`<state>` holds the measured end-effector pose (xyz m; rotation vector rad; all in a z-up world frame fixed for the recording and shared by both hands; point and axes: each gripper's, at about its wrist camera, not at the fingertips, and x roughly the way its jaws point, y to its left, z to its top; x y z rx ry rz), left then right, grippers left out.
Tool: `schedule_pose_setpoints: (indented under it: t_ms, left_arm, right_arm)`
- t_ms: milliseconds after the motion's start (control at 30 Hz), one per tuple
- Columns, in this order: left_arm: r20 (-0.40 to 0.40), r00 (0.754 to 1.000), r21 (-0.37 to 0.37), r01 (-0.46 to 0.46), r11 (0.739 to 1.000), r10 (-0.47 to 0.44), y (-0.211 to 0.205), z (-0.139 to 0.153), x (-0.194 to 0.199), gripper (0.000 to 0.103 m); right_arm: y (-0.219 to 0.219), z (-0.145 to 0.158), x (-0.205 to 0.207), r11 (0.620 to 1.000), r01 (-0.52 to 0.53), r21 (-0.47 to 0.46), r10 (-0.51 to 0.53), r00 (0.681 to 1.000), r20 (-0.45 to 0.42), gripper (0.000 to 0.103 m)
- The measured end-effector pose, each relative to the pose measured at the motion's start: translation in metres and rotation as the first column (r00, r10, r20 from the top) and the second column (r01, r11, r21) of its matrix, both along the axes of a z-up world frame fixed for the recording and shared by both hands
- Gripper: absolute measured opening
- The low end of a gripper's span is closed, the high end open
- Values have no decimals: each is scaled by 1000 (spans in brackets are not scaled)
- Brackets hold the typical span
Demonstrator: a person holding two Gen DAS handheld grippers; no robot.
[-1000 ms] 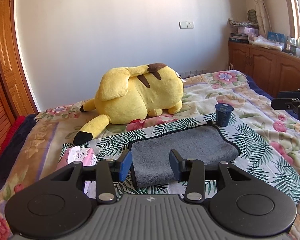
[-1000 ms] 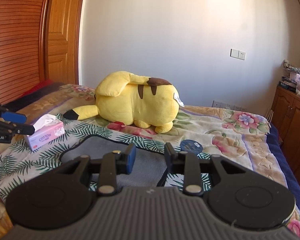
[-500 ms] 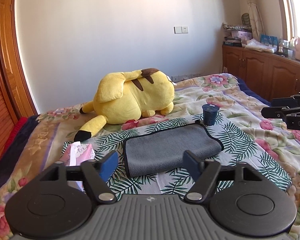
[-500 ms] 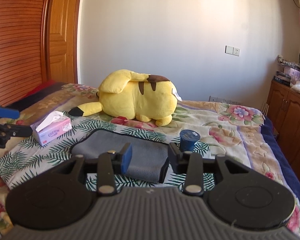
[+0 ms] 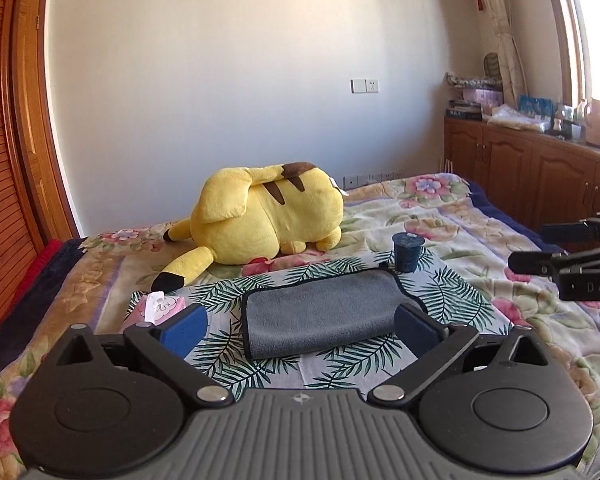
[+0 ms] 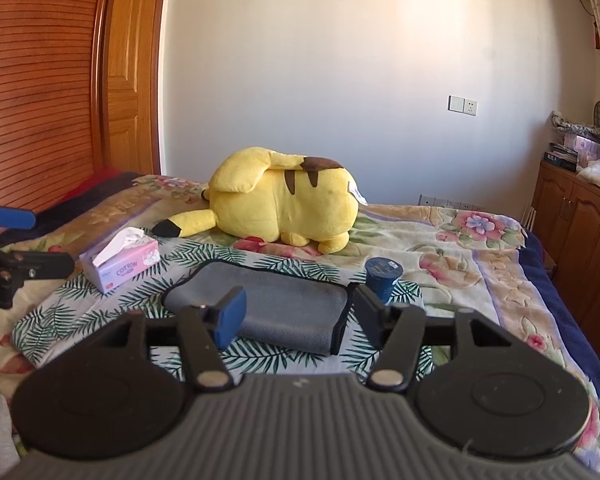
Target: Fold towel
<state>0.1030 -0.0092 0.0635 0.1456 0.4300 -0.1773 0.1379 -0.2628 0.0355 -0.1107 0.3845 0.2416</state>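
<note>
A grey towel with a dark hem lies folded into a flat rectangle on a palm-leaf cloth on the bed; it also shows in the right wrist view. My left gripper is open wide and empty, held above and in front of the towel's near edge. My right gripper is open and empty, held above the towel's near right part. Each gripper shows at the edge of the other's view, the right one and the left one.
A yellow plush toy lies behind the towel. A dark blue cup stands at the towel's far right corner. A pink tissue box sits left of the towel. Wooden cabinets line the right wall.
Both grippers have opened and pulled back and up from the towel. The towel now lies free on the cloth.
</note>
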Motion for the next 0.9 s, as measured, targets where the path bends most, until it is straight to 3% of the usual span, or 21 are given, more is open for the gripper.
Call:
schedule_pose_setpoints:
  t_ms: [133, 200, 333, 400, 900]
  left_arm:
    - [1, 1000, 2, 1, 1000, -1, 0, 2, -6, 87]
    - [-1, 1000, -1, -3, 1000, 3, 1, 2, -7, 87]
    - [-1, 1000, -2, -4, 1000, 4, 1, 2, -13, 87]
    - [8, 1000, 1, -5, 1000, 5, 0, 1, -17, 87]
    - [-8, 1000, 2, -17, 1000, 17, -6, -14, -45, 87]
  right_arm:
    - [1, -1, -7, 1000, 5, -6, -5, 1000, 6, 73]
    - [0, -1, -12, 1000, 15, -18, -15, 1000, 20, 85]
    - [-2, 1, -16, 1000, 18, -3, -18, 1000, 25, 91]
    - [-2, 1, -18, 1000, 24, -12, -24, 999, 34, 102]
    - [4, -9, -41, 1000, 29, 5, -29, 999, 28, 103]
